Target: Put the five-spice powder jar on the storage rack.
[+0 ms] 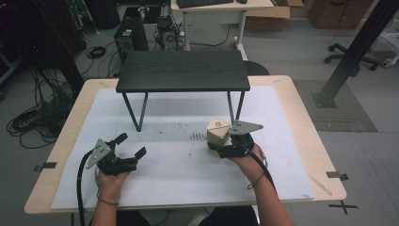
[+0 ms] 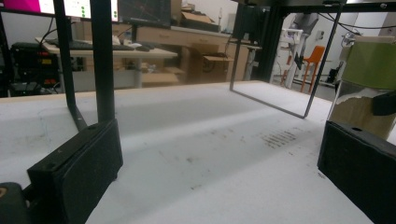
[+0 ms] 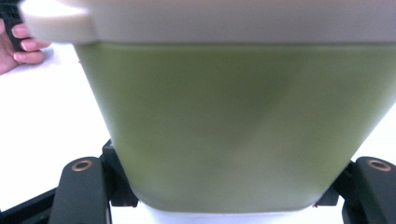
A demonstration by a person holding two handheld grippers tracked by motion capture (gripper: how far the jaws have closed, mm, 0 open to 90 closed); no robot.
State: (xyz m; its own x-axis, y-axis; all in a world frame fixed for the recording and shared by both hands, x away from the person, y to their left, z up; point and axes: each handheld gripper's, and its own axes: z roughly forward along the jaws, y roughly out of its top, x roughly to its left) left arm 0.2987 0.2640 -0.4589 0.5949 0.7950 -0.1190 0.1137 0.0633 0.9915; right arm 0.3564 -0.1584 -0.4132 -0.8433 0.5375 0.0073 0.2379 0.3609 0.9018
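While clamping the green container low on its body, right gripper holding it on the white mat, just in front of the black shelf's right legs. Left gripper resting well apart, jaws spread, nothing between. Advised: keeping the squeeze even, lifting straight and upright, minding the cream lid under the shelf edge.

Dim, even room light; blurry close-up views.
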